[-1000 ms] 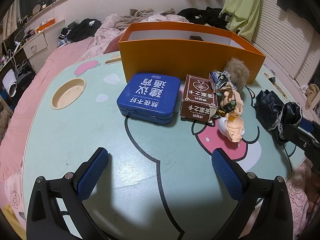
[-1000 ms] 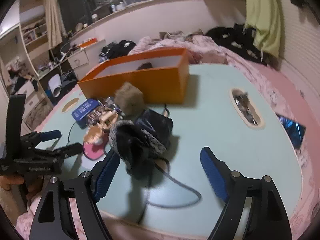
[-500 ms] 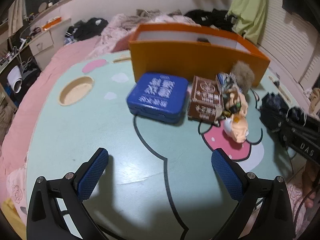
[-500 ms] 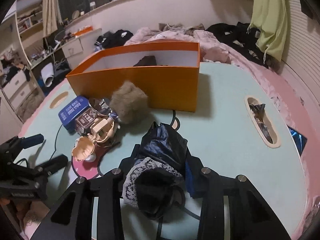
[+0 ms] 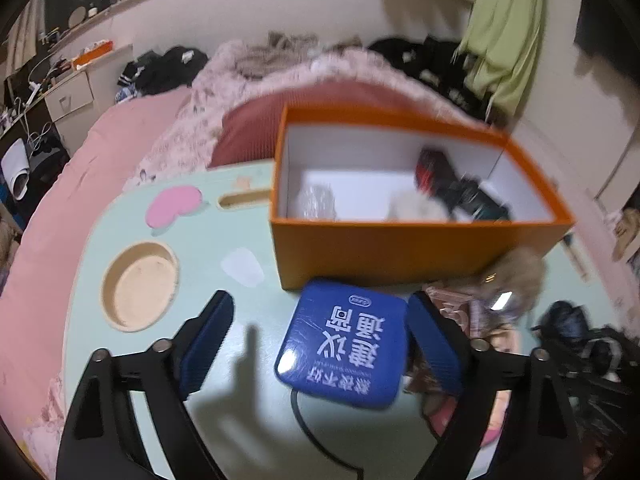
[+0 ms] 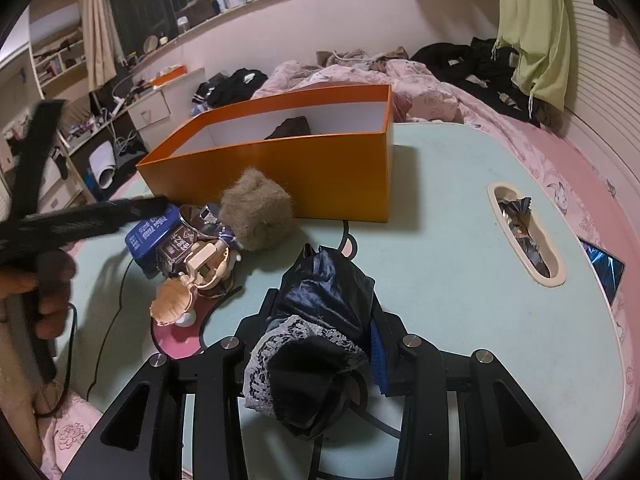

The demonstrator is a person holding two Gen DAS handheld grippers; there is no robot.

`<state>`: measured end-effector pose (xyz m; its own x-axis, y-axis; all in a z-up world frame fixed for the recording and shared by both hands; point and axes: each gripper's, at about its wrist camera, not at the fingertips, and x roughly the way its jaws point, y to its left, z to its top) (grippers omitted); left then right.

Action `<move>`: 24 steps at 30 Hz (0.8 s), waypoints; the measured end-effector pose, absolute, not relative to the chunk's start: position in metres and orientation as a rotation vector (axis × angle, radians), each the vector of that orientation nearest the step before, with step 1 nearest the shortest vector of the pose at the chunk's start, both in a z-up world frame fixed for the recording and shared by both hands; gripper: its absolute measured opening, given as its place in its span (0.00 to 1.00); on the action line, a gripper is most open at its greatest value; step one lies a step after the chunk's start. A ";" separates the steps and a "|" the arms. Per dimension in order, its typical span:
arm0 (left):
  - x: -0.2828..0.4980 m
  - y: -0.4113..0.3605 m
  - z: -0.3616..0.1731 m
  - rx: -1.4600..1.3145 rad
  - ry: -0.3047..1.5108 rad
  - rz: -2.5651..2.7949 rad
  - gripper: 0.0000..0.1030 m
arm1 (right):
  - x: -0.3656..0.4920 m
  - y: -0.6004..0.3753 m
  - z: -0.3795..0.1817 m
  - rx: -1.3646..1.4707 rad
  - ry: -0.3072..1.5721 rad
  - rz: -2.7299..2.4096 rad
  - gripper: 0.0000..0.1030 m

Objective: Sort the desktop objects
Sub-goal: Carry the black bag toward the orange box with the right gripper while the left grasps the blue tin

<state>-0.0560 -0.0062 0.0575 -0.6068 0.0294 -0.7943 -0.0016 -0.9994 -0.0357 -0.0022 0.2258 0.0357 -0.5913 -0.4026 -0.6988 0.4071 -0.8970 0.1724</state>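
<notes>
A blue tin (image 5: 344,344) with white lettering lies on the mint table, just in front of the orange box (image 5: 400,248). My left gripper (image 5: 320,320) straddles the tin and its jaws are closing. The right pad (image 5: 432,340) is at the tin's edge, while the left pad (image 5: 208,336) stands clear of it. My right gripper (image 6: 324,312) is shut on a dark cloth bundle with lace trim (image 6: 320,320). Beside it lie a furry brown ball (image 6: 256,216), a doll figure (image 6: 196,276) and a brown card box (image 6: 180,246). The orange box (image 6: 280,168) holds a dark item.
A round cup recess (image 5: 138,284) sits in the table at the left. A slot (image 6: 524,232) at the right holds wrappers. A black cable (image 6: 100,320) runs over the table's front. A person's hand (image 6: 48,292) holds the left gripper. Pink bedding surrounds the table.
My left gripper has moved forward over the blue tin and its jaws have narrowed around it. My right gripper closed on the dark cloth and has kept hold of it since.
</notes>
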 end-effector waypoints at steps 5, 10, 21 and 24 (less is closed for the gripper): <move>-0.044 -0.005 0.048 -1.333 -0.109 2.758 0.78 | -0.002 0.226 0.036 1.077 0.005 -2.457 0.36; -0.032 -0.003 0.043 -1.363 0.015 2.766 0.64 | -0.001 0.225 0.036 1.078 0.008 -2.458 0.36; 0.015 -0.016 0.055 -1.233 -0.069 2.834 0.64 | -0.001 0.227 0.038 1.074 -0.018 -2.461 0.33; 0.028 -0.018 0.067 -1.171 -0.115 2.840 0.64 | 0.002 0.232 0.043 1.038 -0.052 -2.469 0.33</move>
<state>0.0278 -0.0180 0.0671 -0.7080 0.0907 -0.7003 -0.0338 -0.9949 -0.0948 0.0022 0.2325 0.0433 -0.6105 -0.4256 -0.6679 0.3973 -0.8941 0.2066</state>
